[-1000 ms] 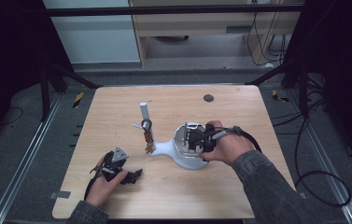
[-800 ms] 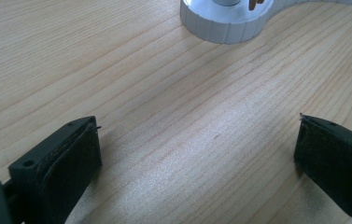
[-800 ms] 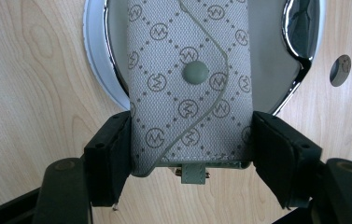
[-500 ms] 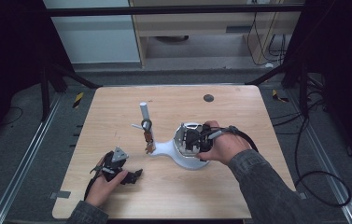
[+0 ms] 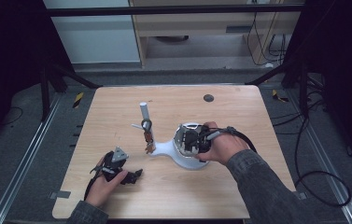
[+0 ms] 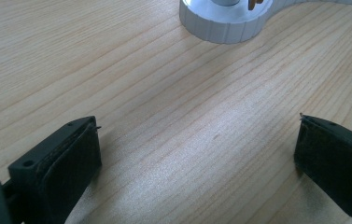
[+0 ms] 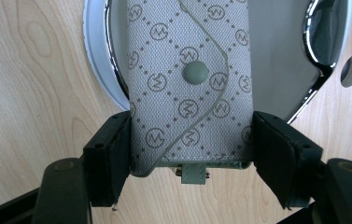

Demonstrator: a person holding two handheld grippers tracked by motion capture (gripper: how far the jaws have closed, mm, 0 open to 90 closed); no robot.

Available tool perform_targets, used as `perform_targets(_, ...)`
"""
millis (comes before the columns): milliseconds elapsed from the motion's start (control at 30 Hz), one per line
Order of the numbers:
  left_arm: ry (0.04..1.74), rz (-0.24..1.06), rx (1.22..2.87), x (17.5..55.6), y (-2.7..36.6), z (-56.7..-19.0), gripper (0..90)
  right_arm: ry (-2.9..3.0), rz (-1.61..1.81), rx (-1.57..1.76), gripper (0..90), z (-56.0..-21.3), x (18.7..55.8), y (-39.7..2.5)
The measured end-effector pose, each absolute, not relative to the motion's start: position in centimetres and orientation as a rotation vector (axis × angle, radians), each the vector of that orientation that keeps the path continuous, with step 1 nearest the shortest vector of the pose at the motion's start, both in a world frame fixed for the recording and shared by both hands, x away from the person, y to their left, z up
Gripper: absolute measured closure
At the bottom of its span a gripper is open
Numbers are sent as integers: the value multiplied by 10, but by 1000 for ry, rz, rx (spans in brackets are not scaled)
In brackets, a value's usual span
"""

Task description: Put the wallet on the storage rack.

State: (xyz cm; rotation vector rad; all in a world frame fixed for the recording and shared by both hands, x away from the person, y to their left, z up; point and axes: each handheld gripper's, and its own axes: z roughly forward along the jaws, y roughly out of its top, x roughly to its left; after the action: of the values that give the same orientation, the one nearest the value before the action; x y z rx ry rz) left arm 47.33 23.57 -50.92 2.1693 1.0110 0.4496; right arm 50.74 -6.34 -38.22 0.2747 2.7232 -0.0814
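Observation:
A grey monogrammed key pouch (image 7: 190, 84) with a snap button is clamped by its lower end between the jaws of my right gripper (image 7: 191, 154). It hangs over the round white dish (image 7: 96, 70) of a white stand (image 5: 164, 149). In the high view my right gripper (image 5: 190, 140) sits right above that dish, right of centre on the table. The stand's grey post (image 5: 143, 112) carries a ring with small brown pieces (image 5: 148, 137) hanging from it. My left gripper (image 5: 134, 175) rests low on the wood near the front left. Its jaws stand wide apart around bare table (image 6: 197, 154).
The round end of the white stand's base (image 6: 225, 21) lies just ahead of the left gripper. A shiny chrome rim (image 7: 323, 42) curves inside the dish. A small dark round disc (image 5: 208, 98) is set in the wooden table (image 5: 257, 186) at the back. Cables trail off the right edge.
My right gripper with the pouch has shifted slightly left over the dish. The left gripper has stayed put.

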Motion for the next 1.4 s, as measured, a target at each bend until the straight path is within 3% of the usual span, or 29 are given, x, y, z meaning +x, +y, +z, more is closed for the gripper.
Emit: perform_targets(1400, 1010, 447, 2170, 473, 236, -509, 0, 2710, -131, 261, 308, -390, 508, -56)
